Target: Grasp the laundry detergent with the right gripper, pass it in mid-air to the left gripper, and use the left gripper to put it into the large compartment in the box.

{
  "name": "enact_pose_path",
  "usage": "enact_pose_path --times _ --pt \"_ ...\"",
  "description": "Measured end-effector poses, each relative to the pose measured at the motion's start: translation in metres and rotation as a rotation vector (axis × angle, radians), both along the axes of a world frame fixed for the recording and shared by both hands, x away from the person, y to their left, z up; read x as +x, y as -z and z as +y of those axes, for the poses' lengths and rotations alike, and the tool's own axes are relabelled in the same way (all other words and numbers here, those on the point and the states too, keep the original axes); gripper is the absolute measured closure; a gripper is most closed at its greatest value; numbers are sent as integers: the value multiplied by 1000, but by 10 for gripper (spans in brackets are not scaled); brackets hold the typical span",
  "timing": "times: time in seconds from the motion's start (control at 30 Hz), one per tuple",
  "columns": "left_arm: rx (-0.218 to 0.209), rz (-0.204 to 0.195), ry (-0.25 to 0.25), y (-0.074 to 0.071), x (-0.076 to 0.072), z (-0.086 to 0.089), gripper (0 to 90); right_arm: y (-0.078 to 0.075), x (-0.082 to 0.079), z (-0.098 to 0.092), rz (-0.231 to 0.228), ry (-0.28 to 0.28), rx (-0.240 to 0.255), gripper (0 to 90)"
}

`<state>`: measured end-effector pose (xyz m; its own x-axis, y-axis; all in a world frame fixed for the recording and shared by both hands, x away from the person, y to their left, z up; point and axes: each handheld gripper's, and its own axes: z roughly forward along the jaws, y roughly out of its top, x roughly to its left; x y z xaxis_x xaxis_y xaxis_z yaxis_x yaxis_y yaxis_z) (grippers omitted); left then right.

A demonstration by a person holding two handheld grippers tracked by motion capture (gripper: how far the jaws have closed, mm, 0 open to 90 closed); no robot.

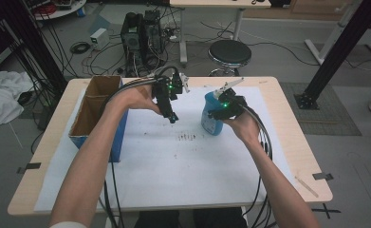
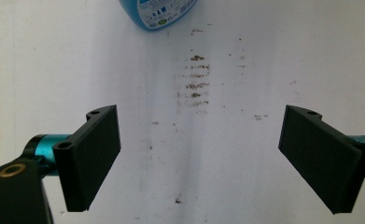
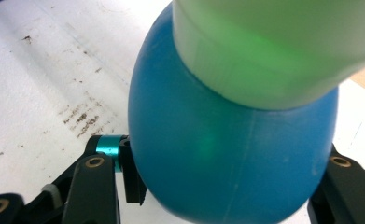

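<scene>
Right gripper (image 3: 227, 191) clenched on blue bottle (image 3: 227, 154) (white cap), left gripper (image 2: 199, 158) spread wide, empty

Table (image 1: 292, 142), paper sheet (image 1: 173, 166) on top. Cardboard box (image 1: 97, 111) at nine o'clock on the sheet's left edge; spray bottle (image 1: 210, 116) at two o'clock of centre, standing on the sheet; row of stains (image 1: 188, 137) at centre, between box and bottle. Stool (image 1: 229, 52) behind the table at twelve o'clock.
</scene>
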<state>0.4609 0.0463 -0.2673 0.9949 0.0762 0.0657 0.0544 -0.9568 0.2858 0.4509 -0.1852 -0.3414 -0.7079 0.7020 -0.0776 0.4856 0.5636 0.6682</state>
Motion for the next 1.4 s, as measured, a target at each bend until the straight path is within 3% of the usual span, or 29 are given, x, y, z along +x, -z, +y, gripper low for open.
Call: enact_pose_path --times 0.33,0.4,0.57,0.6,0.73,0.8,0.87,0.9,0.97,1.0,1.1,1.23,1.33,1.4 --pt "-14 -10 1 -4 -1 1 129 0 -2 -2 -18 -6 3 452" --pt "-46 -16 0 -8 -2 2 129 0 -1 -2 -22 -22 -1 453" --pt "-81 -20 -7 -17 -5 4 129 -2 -4 -2 -32 -69 -20 455" --pt "-89 -18 -2 -19 -5 5 129 -4 -7 -1 -34 -105 -29 454" --pt "-97 -30 16 -27 -10 2 129 -9 -12 -1 -24 -161 -25 456" --pt "-101 -33 24 -32 -13 0 130 -14 -17 -1 -25 -228 -1 458" --pt "-107 -31 30 -36 -15 -2 130 -16 -19 0 -23 -249 8 460" --pt "-107 -31 29 -38 -17 -3 130 -21 -23 0 -26 -307 17 461" --pt "-110 -27 35 -41 -19 -5 130 -23 -26 1 -22 -332 19 461" --pt "-116 -27 34 -43 -20 -6 130 -27 -29 3 -29 -391 16 461" --pt "-123 -6 39 -47 -24 -9 130 -31 -34 5 -21 -427 24 461" --pt "-121 21 58 -50 -29 -13 130 -36 -40 9 -15 -536 40 461" --pt "-122 36 61 -51 -35 -18 130 -38 -43 12 -6 -584 76 461" --pt "-112 37 73 -51 -37 -21 130 -38 -43 12 -7 -601 73 460"
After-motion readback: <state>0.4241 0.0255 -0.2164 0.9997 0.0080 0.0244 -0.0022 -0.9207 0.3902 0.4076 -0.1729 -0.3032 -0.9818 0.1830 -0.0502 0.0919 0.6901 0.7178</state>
